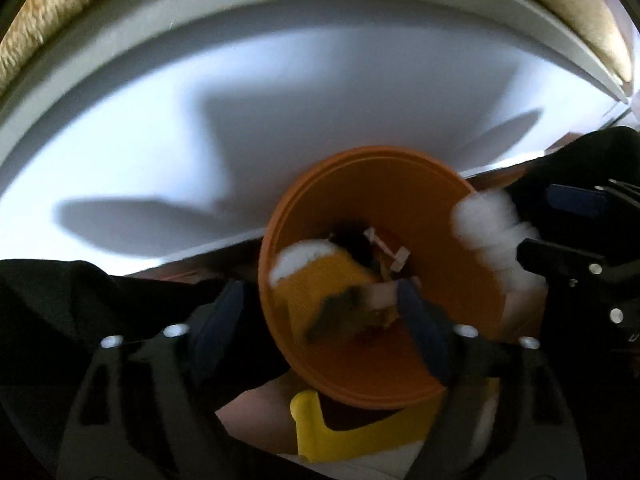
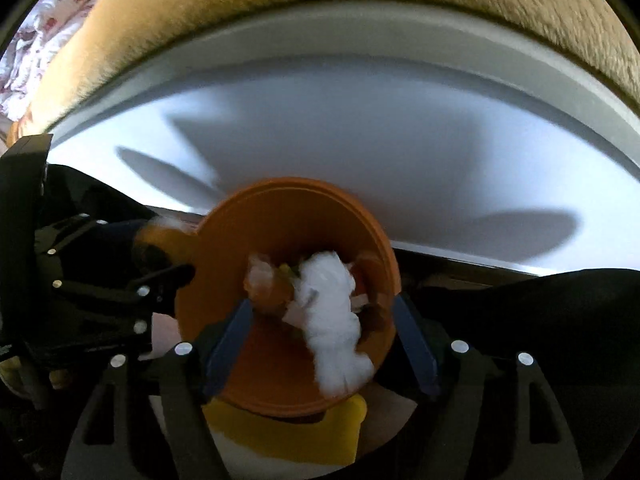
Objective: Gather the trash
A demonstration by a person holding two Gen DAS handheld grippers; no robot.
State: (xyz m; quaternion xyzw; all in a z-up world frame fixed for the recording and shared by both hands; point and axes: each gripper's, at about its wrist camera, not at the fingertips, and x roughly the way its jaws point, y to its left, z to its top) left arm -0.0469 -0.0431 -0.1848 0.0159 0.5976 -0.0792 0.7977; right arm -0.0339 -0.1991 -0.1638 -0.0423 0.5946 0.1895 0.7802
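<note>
Orange bin (image 1: 400, 208) tilted at white table's (image 1: 280, 112) near edge, holding blurred scraps; white wad (image 2: 332, 316) between spread right gripper (image 2: 324, 336) jaws, yellow piece (image 1: 320, 280) between spread left gripper (image 1: 320, 320) jaws, neither clamped

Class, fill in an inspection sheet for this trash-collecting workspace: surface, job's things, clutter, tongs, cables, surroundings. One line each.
Surface: white table, lit, crossed by shadows of the tongs.
Job's things: orange bin at the table's near edge, already holding scraps; white tissue wad blurred over the bin mouth; yellow wrapper blurred over the bin.
Clutter: yellow object below the bin, unidentifiable.
Tongs: left tongs open, above the bin; right tongs open, above the bin.
Cables: nothing seen.
Surroundings: tan fuzzy fabric beyond the table; floral cloth at far left.
</note>
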